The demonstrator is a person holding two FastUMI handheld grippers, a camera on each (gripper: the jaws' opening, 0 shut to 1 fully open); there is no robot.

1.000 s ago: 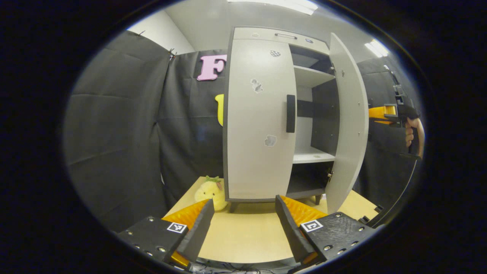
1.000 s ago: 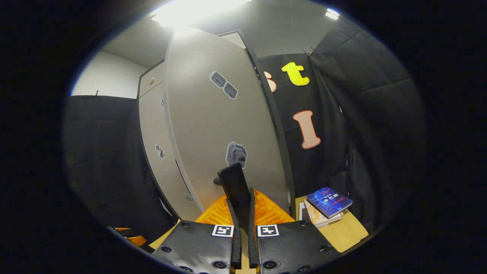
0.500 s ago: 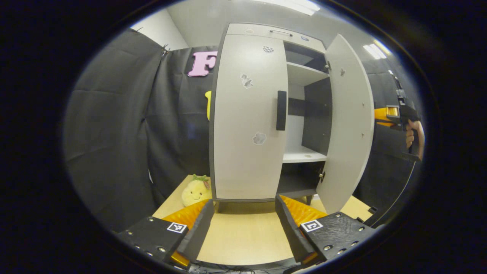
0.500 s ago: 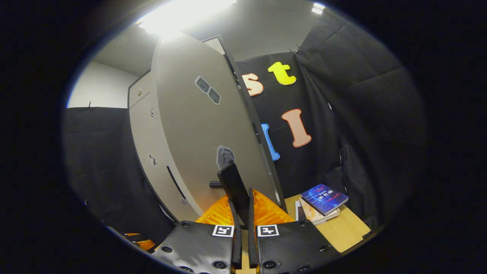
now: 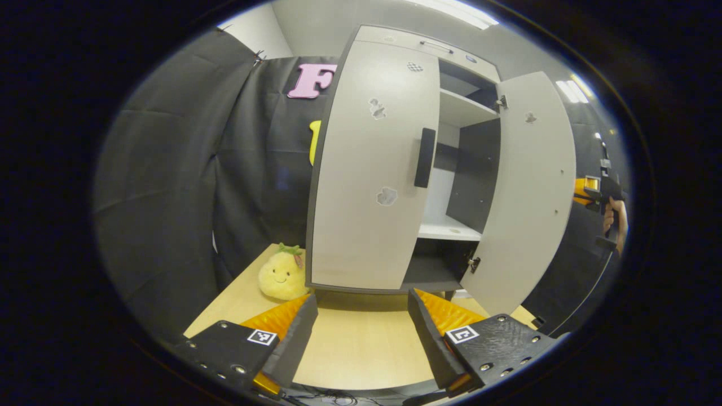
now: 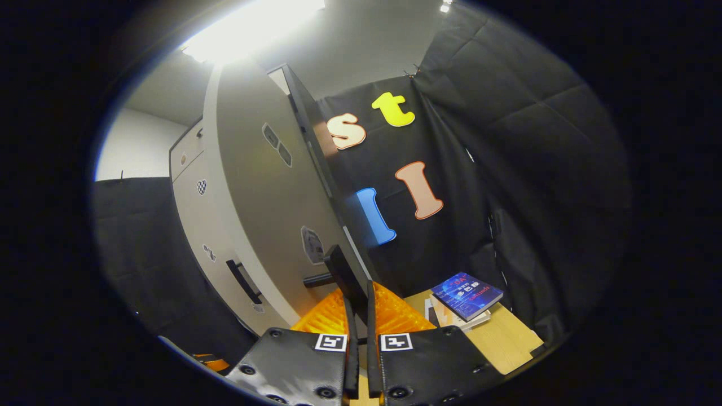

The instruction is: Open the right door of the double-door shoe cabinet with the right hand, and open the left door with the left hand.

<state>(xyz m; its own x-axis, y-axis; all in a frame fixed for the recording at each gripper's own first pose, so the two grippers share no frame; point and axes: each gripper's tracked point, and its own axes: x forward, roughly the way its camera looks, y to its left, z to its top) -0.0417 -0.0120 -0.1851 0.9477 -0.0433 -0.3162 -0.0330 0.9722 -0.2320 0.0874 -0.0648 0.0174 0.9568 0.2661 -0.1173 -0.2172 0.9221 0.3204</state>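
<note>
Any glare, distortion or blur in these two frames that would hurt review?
Right gripper view: a ceiling light blows out to white above the right door, washing out the door's top edge. Left gripper view: even light, sharp; fisheye bows the left door and the cabinet's edges. A soft shadow lies on the table under the cabinet.

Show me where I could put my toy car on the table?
The bare tabletop in front of the cabinet, between plush toy and open right door, is free. The corner with the books is crowded.
</note>
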